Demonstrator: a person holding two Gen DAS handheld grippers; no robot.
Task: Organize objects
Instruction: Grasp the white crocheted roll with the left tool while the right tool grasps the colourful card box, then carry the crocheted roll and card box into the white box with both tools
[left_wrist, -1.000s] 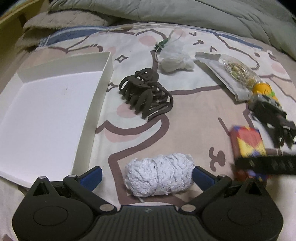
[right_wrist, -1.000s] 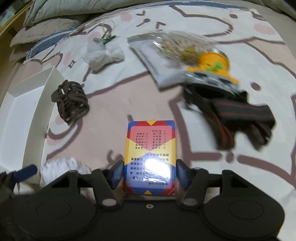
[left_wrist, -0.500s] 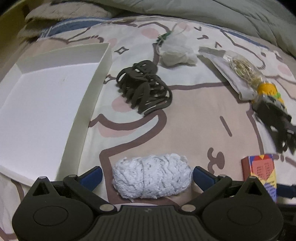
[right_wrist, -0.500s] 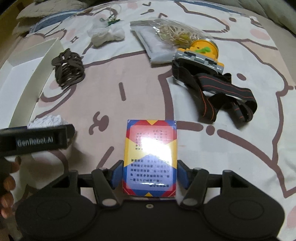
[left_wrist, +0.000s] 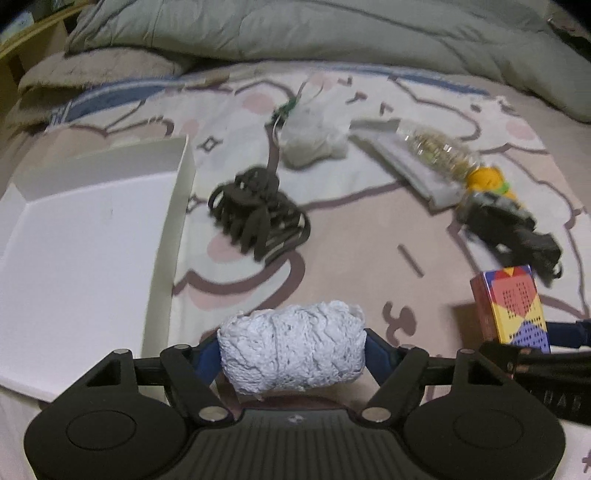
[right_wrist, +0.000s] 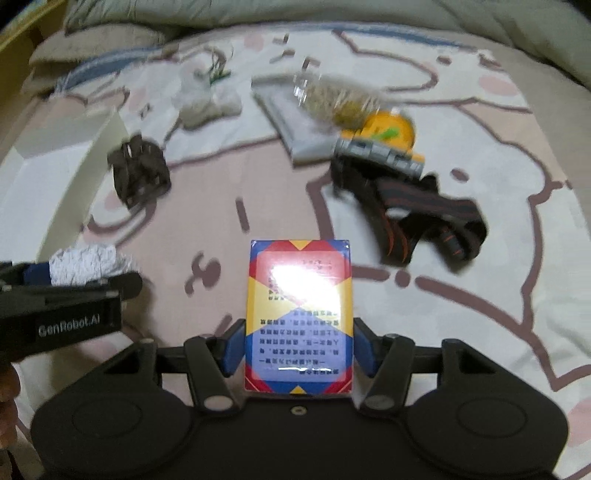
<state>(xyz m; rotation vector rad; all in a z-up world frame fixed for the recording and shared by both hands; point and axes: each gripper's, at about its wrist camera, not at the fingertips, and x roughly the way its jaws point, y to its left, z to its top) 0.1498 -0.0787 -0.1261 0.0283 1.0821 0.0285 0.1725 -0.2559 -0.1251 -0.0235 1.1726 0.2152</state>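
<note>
My left gripper (left_wrist: 291, 349) holds a white crocheted bundle (left_wrist: 295, 332) between its blue pads; its jaws are closing and press on both ends of the bundle, just off the sheet. To its left lies an open white tray (left_wrist: 74, 240). My right gripper (right_wrist: 299, 343) is shut on a red, yellow and blue card box (right_wrist: 299, 288), held above the bed. The box (left_wrist: 513, 302) also shows at the right edge of the left wrist view. The bundle (right_wrist: 85, 262) and left gripper body appear at the left of the right wrist view.
On the patterned sheet lie a dark brown hair claw (left_wrist: 258, 214), a white pouch with a key ring (left_wrist: 310, 136), a clear bag of rubber bands (right_wrist: 332, 96) and an orange headlamp with a black strap (right_wrist: 406, 192). A grey duvet (left_wrist: 332, 33) bounds the far side.
The left jaws have narrowed onto the white bundle and it has come up a little. The right gripper has risen with the card box and drifted across the bed.
</note>
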